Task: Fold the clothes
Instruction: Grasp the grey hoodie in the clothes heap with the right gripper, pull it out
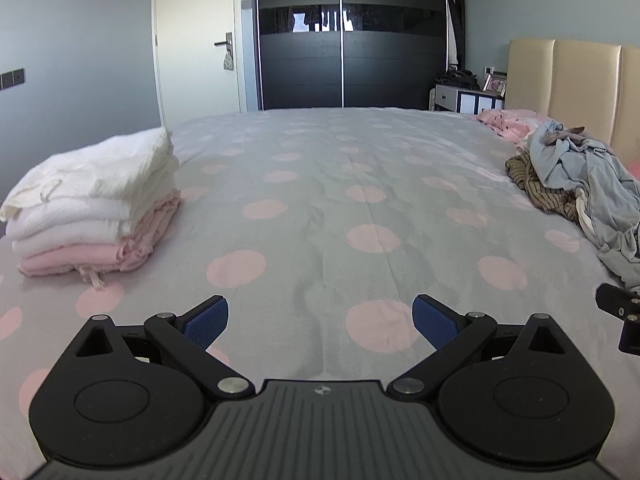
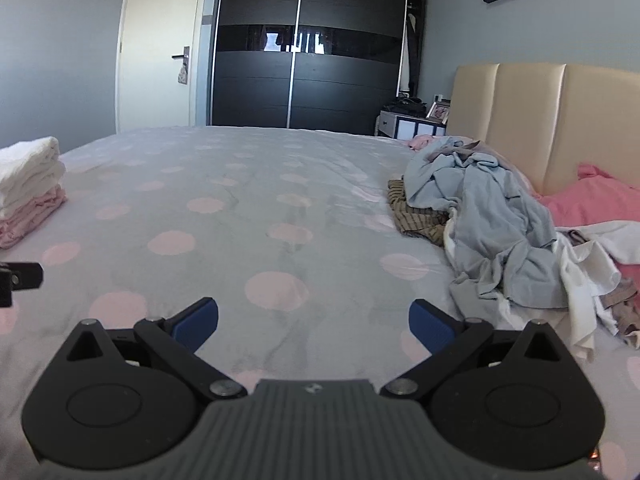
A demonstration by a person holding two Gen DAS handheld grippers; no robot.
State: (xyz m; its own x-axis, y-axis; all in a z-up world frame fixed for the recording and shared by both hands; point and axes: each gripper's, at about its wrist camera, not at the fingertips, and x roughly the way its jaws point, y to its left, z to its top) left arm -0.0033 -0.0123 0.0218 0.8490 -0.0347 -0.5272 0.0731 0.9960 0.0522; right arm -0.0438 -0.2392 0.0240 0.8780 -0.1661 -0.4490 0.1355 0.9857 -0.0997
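Folded stack (image 1: 96, 200) at the left side of the bed (image 1: 320, 200): white crinkled, gauze-like pieces on top, pale pink ones beneath, edges squared, a loose tie hanging at the front. Unfolded heap (image 2: 492, 232) on the right near the padded beige headboard (image 2: 532, 120): a rumpled light blue-grey garment over a brown striped piece, with white cloth spilling at the near edge.

Bed cover grey with pale pink dots, soft and faintly creased; the middle stretch between stack and heap is bare.

Left hand-held gripper (image 1: 320, 322): jaws spread wide, nothing between the blue ribbed pads, low over the cover. Right hand-held gripper (image 2: 313, 322): likewise spread and empty.

Right wrist view alone shows a bright pink cloth (image 2: 596, 200) against the headboard, and more of the white cloth. Left wrist view shows the stack whole; the right view catches only its end. Each view shows a black part of the other gripper at its edge.

Dark sliding wardrobe (image 1: 348, 36) and cream door (image 1: 196, 36) beyond.
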